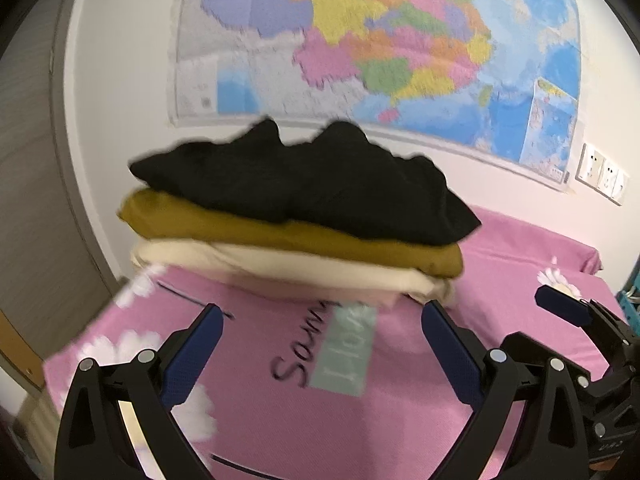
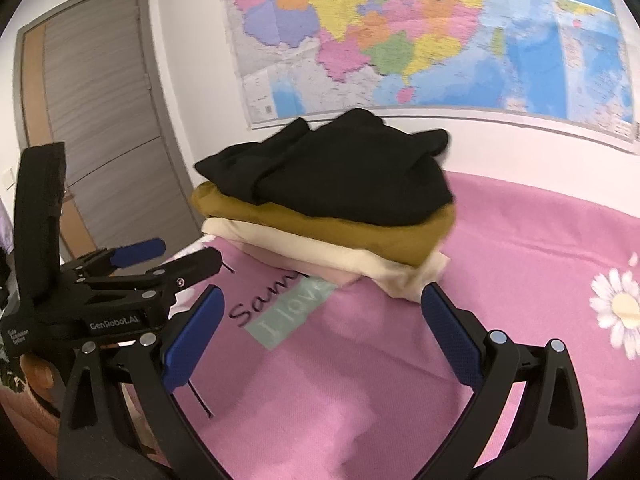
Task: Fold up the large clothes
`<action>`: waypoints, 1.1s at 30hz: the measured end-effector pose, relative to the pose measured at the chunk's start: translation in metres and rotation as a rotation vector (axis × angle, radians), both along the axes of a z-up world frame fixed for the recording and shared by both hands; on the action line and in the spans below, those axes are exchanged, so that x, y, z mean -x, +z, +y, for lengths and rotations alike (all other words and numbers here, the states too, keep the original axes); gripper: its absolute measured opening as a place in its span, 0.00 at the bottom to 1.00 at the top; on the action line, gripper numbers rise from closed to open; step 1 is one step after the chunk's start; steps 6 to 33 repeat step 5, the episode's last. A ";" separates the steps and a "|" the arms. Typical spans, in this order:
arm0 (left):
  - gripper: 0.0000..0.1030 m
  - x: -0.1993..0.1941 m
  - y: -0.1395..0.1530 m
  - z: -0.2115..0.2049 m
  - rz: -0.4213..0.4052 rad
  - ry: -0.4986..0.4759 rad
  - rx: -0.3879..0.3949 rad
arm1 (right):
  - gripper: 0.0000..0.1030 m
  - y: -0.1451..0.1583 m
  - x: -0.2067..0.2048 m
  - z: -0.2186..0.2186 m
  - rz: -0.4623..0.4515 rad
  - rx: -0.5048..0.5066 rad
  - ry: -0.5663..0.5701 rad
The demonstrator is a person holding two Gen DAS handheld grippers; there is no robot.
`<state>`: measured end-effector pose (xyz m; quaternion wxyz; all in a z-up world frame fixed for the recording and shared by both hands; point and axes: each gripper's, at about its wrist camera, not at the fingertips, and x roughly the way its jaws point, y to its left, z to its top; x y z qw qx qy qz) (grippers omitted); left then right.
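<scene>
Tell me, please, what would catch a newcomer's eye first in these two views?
Probably the stack of folded clothes on the pink bedspread: a rumpled black garment on top, a mustard one beneath, a cream one under that. Behind it a big colourful map covers the wall. Both grippers, left and right, are open, short of the stack.

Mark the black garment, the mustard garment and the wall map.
black garment (image 1: 320,184): left wrist view, middle of its top surface.
mustard garment (image 2: 352,232): right wrist view, front folded edge.
wall map (image 1: 360,40): left wrist view, coloured central area.
</scene>
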<state>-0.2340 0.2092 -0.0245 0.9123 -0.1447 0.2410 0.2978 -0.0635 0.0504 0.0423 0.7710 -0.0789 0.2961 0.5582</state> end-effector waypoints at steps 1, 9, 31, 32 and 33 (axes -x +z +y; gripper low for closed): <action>0.93 -0.005 -0.004 -0.002 0.002 -0.015 0.022 | 0.94 -0.001 -0.003 -0.005 0.006 0.004 -0.009; 0.93 -0.031 -0.020 -0.019 0.037 -0.093 0.069 | 0.94 -0.012 -0.028 -0.049 0.024 0.068 -0.144; 0.93 -0.031 -0.020 -0.019 0.037 -0.093 0.069 | 0.94 -0.012 -0.028 -0.049 0.024 0.068 -0.144; 0.93 -0.031 -0.020 -0.019 0.037 -0.093 0.069 | 0.94 -0.012 -0.028 -0.049 0.024 0.068 -0.144; 0.93 -0.031 -0.020 -0.019 0.037 -0.093 0.069 | 0.94 -0.012 -0.028 -0.049 0.024 0.068 -0.144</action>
